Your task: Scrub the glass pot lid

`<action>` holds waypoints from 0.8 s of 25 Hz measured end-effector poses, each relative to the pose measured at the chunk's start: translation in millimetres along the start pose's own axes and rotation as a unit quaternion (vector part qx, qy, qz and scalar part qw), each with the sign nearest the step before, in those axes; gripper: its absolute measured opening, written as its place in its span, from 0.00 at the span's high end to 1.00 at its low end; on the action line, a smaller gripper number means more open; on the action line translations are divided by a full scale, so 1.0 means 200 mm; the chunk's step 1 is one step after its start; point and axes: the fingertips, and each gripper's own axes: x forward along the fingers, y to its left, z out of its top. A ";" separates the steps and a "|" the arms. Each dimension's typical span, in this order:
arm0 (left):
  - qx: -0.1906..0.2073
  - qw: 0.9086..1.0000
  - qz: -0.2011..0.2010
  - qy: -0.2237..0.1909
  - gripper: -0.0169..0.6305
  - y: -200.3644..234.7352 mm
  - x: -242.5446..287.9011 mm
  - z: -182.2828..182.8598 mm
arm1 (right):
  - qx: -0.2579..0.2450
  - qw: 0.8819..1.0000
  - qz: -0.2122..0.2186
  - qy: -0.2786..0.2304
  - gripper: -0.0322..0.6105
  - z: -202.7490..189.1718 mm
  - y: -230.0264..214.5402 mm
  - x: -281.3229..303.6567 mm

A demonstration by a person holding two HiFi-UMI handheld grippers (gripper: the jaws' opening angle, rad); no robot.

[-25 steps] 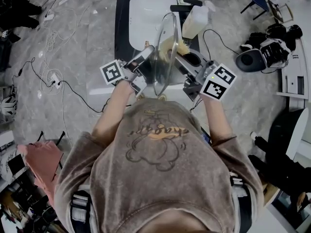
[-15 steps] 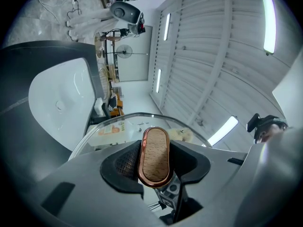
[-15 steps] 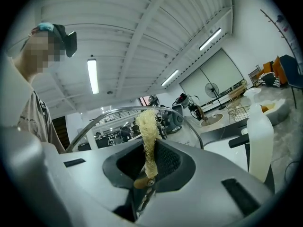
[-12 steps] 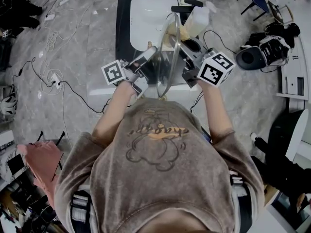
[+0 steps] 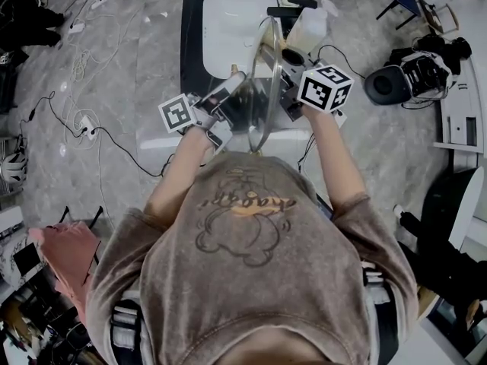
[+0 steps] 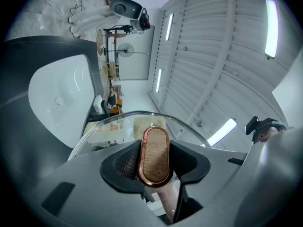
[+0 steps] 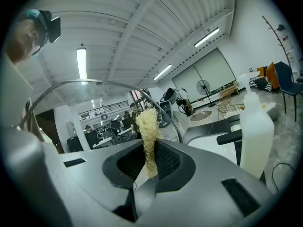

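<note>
The glass pot lid (image 5: 268,90) stands on edge over the counter, between the two grippers. My left gripper (image 5: 230,88) is shut on the lid's wooden knob (image 6: 155,156), and the lid's glass dome (image 6: 111,126) rises beyond the jaws. My right gripper (image 5: 285,78) is shut on a pale fibrous scrub pad (image 7: 147,131), held against the far side of the lid. The lid's metal rim (image 7: 80,84) arcs over that gripper. Through the glass, the scrub pad (image 6: 144,125) shows in the left gripper view.
A white sink basin (image 5: 228,21) lies in the dark counter just beyond the lid. A black faucet (image 5: 293,3) and a white plastic bottle (image 5: 308,27) stand at its right. Cables (image 5: 84,120) trail over the floor at left.
My right gripper has moved forward and to the left along the lid with the scrub pad. The lid has turned more edge-on. The left gripper has hardly moved.
</note>
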 end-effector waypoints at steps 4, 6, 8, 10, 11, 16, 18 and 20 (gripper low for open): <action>-0.001 1.000 0.005 0.000 0.69 0.01 -0.01 0.01 | 0.002 1.000 -0.013 0.022 0.89 -0.11 -0.07 0.06; 0.000 1.000 0.007 -0.001 0.69 0.01 -0.01 0.01 | 0.002 0.999 -0.016 0.034 0.89 -0.17 -0.09 0.08; -0.002 1.000 0.008 -0.003 0.69 0.01 -0.02 0.01 | 0.003 0.999 -0.017 0.047 0.89 -0.24 -0.10 0.09; -0.003 1.000 0.008 -0.005 0.69 0.01 -0.02 0.02 | 0.006 0.998 -0.016 0.061 0.89 -0.31 -0.10 0.10; -0.002 1.000 0.008 -0.006 0.69 0.01 -0.03 0.02 | 0.007 0.998 -0.016 0.068 0.89 -0.35 -0.10 0.10; 0.001 1.000 0.012 -0.005 0.69 0.03 -0.02 0.02 | 0.020 0.994 -0.011 0.106 0.89 -0.53 -0.10 0.10; 0.001 1.000 0.013 -0.005 0.69 0.04 -0.02 0.02 | 0.025 0.993 -0.007 0.119 0.89 -0.60 -0.09 0.09; 0.000 1.000 0.014 -0.006 0.69 0.04 -0.02 0.02 | 0.030 0.991 -0.003 0.130 0.89 -0.65 -0.07 0.07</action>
